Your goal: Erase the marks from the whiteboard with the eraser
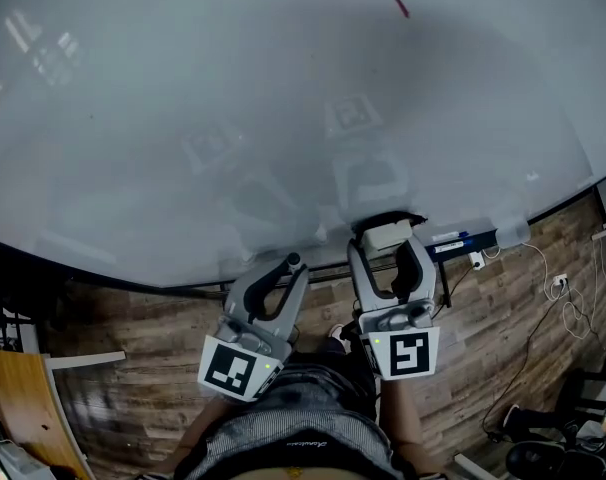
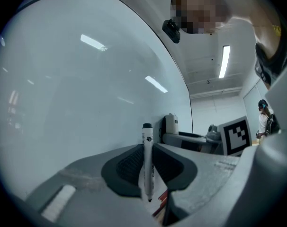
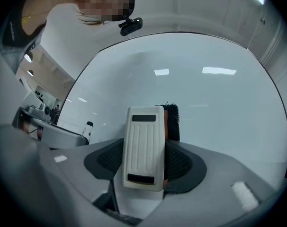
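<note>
The whiteboard [image 1: 233, 98] fills the upper head view, with one short red mark [image 1: 401, 6] near its top right. Low against the board's bottom edge, my right gripper [image 1: 388, 240] is shut on the white eraser [image 1: 385, 235]; the right gripper view shows the eraser [image 3: 143, 148] upright between the jaws, its black felt toward the board [image 3: 205, 93]. To its left my left gripper [image 1: 291, 264] is shut on a white marker [image 2: 147, 164] with a black cap, standing upright between the pads. That view looks along the whiteboard [image 2: 77, 93].
A tray [image 1: 463, 243] along the board's lower edge holds a blue-capped marker to the right of the eraser. Wood-pattern floor [image 1: 503, 368] lies below, with cables and a plug at right. A wooden chair edge [image 1: 23, 398] is at lower left.
</note>
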Demonstrator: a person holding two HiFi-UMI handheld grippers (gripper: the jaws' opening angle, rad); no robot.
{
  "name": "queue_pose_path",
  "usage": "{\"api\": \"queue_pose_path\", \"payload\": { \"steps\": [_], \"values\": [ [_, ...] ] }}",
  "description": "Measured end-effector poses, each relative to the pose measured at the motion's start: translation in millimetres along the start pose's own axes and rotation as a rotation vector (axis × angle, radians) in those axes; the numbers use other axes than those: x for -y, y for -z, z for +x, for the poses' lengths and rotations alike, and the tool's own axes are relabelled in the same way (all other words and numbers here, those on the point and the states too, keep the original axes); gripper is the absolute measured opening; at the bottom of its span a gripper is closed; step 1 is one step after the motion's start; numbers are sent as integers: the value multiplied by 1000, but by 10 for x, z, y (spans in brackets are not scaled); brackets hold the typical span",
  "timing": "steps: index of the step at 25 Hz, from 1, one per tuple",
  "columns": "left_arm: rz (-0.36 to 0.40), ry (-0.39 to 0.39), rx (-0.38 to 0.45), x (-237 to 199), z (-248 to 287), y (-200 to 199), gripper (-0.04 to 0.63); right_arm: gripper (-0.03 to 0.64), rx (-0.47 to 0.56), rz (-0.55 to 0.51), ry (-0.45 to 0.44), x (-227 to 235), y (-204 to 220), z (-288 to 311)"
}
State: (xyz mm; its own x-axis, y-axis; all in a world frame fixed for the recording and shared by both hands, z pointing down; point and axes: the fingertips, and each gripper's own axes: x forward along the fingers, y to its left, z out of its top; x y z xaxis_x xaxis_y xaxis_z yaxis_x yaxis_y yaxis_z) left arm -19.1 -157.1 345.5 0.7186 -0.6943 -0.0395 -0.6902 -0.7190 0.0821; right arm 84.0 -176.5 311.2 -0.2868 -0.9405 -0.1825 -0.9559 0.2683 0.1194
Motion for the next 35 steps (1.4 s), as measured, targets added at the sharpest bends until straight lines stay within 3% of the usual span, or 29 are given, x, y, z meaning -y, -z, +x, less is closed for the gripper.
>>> {"api": "queue_pose_path", "payload": {
  "steps": [11,16,20,35],
  "values": [
    [-26,-55,-15,-347,-389,-1,75,264,0,-60,-53,-717,-131,209],
    [13,-70,-11,-292,-348,-13,75,264,10,-55,-105,-791,-158,214],
    [-18,-92,-22,-495,-625,-2,75,264,10,-60,-151,-1250,-168,290],
    [16,-77,-39,-274,-330,93,75,264,19,-39,-123,-722,-92,192]
  ]
}}
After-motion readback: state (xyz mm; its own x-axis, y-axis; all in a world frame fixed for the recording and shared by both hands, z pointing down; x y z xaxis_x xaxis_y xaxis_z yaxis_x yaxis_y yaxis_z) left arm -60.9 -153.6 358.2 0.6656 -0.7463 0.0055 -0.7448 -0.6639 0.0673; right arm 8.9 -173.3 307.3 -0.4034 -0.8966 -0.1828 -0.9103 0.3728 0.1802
